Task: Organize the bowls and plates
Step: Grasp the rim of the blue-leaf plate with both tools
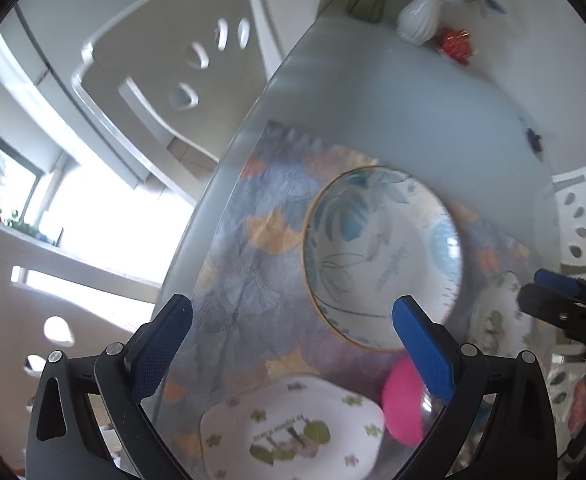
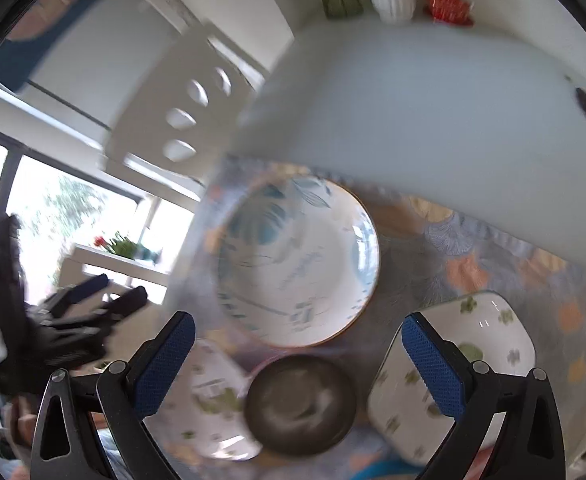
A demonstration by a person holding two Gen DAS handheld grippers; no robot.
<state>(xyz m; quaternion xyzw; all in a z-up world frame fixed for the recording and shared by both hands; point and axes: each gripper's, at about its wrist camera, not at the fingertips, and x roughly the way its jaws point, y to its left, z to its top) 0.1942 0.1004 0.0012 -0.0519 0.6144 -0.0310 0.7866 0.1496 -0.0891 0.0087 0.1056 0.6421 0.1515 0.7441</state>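
White glass-topped table [image 1: 393,92] carries floral blue-and-orange placemat [image 1: 249,248]. On mat: round blue-leaf plate [image 1: 377,256], two square clover-print plates [image 2: 461,364] [image 2: 209,400], pink-sided steel bowl [image 2: 301,404] between them. Left gripper [image 1: 293,344] and right gripper [image 2: 299,364] both spread wide, empty, above dishes.

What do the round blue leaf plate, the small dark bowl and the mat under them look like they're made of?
Round plate: likely glazed ceramic, given its glossy white surface with glare, printed blue leaves and thin gold rim.
Dark bowl: probably metal, since it is grey with a dull brushed sheen inside; its outside looks pink, so possibly plastic-clad.
Mat: seemingly printed fabric or vinyl, flat and matte; blur leaves it open.
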